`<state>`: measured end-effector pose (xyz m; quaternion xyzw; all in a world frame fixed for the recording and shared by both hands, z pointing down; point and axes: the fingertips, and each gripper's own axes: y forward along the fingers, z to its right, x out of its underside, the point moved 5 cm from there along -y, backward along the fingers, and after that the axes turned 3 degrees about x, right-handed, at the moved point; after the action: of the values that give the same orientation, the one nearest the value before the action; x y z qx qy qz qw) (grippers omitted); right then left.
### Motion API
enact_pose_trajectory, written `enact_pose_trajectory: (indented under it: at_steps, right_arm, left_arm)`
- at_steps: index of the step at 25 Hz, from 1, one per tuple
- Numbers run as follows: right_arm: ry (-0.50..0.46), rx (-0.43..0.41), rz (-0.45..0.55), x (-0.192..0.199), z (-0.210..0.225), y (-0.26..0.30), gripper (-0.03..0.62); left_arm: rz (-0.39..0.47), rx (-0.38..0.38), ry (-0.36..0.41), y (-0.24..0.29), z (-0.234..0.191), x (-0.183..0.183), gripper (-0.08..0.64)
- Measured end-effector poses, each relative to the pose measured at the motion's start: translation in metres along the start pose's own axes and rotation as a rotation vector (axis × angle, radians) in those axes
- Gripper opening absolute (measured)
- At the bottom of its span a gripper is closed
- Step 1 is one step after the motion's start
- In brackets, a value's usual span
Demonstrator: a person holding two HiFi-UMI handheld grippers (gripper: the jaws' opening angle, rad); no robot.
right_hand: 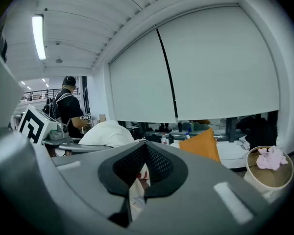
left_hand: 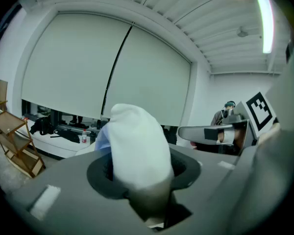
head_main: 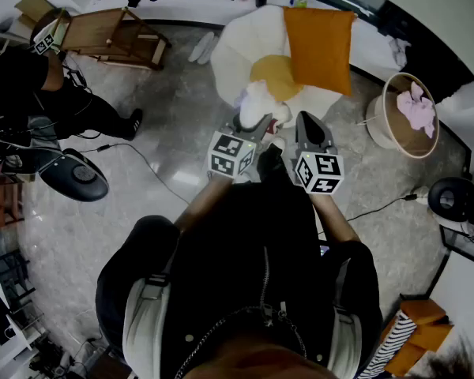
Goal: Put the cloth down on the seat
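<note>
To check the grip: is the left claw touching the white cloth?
Touching. The left gripper view shows the left claw clamped on the white cloth, which bulges out between its jaws.

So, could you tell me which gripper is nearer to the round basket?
Right. The basket stands off to the right of the right gripper; the left gripper, shut on the white cloth, is farther left again.

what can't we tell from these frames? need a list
- Head view: whether the cloth touches the chair seat; the left tool covers the contact.
- Left gripper view: the cloth's lower end, sunk between the jaws shut on it.
- Right gripper view: right tool jaws together; white fabric in the slit, pinched or merely behind, unclear.
- Bottle label: too small.
</note>
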<state>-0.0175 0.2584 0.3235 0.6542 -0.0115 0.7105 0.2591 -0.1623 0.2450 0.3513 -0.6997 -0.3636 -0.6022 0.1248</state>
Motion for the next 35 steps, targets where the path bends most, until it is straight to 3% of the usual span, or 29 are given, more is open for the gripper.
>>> enact_pose_trajectory:
  at_steps: [6, 15, 25, 35]
  right_arm:
    - [0.03, 0.015, 0.08, -0.007, 0.004, -0.009, 0.002]
    - [0.018, -0.027, 0.053, 0.005, 0.007, -0.028, 0.002]
    - [-0.027, -0.188, 0.047, 0.002, 0.039, -0.034, 0.002]
    - [-0.039, -0.259, 0.003, 0.006, 0.101, -0.06, 0.002]
  left_arm:
    - [-0.014, 0.005, -0.001, -0.002, 0.0, 0.002, 0.172]
    - [-0.032, -0.011, -0.008, -0.01, 0.02, 0.017, 0.173]
    - [-0.007, -0.145, -0.023, 0.0, 0.061, 0.019, 0.173]
    - [0.024, -0.268, -0.09, 0.019, 0.104, 0.021, 0.173]
